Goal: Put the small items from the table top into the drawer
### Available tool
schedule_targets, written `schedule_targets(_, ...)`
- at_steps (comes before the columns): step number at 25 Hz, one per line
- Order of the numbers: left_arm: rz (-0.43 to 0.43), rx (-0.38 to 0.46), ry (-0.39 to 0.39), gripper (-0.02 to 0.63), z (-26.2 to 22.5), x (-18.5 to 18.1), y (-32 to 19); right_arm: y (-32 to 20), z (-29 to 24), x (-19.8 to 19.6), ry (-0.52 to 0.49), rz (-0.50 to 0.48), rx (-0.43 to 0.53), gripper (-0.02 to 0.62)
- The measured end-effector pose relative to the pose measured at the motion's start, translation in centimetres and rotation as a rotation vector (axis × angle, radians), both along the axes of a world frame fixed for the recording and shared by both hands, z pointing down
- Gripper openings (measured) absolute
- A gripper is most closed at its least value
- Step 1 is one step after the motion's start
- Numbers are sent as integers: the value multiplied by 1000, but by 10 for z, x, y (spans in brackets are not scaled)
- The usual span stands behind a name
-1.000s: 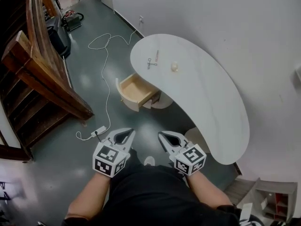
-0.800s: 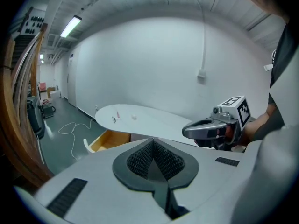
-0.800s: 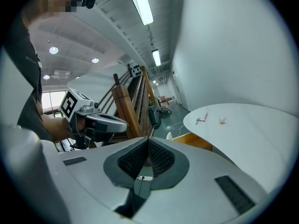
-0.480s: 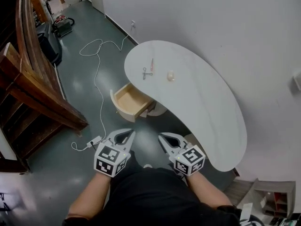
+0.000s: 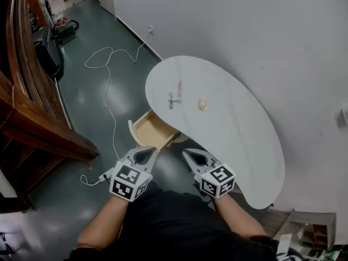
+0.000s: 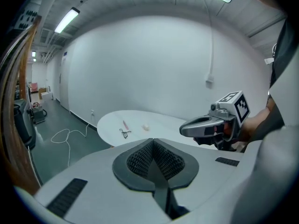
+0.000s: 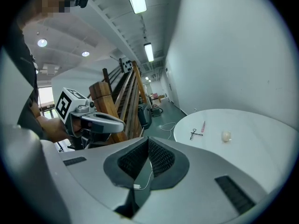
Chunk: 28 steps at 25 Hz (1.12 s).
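Approach step: my left fingers [image 6: 140, 161] and right fingers [image 7: 161, 160] are closed on nothing, well short of the surface [image 5: 239, 140]. Next I should reach the scissors-like tool [image 5: 174, 100] and open over it.

Three small items on white kidney-shaped table [image 5: 239, 140], all near its rounded far end.
- Small dark scissors-like tool [image 5: 173, 100]: lying flat, nearest table's left edge.
- Slim pink stick [image 5: 179, 88]: flat, just beyond tool and apart from it, long axis pointing toward far end.
- Pale round lump [image 5: 203, 104]: right of both, further in from edge.
- Drawer [image 5: 152, 130]: light wood, pulled open from under table's left edge, near tool; inner bottom showing.
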<state>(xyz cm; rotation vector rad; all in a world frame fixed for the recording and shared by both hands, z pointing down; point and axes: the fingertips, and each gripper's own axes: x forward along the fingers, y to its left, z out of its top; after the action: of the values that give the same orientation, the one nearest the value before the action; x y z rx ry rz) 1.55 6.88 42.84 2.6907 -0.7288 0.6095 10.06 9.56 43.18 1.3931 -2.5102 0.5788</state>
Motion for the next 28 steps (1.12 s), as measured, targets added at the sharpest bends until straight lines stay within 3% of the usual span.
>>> schedule_targets(9, 109, -24, -57, 17, 13, -19, -87, -78, 5, -12, 15, 97, -31, -2)
schedule_targets(15, 196, -16, -93, 17, 24, -22, -121, -116, 6, -14, -33, 169, -43, -3)
schedule_targets(22, 204, -61, -103, 17, 38, -28, -136, -136, 16, 4, 12, 234, -57, -2)
schedule_targets(28, 153, -68, -130, 17, 45, -23, -154, -163, 29, 46, 85, 264, -71, -2)
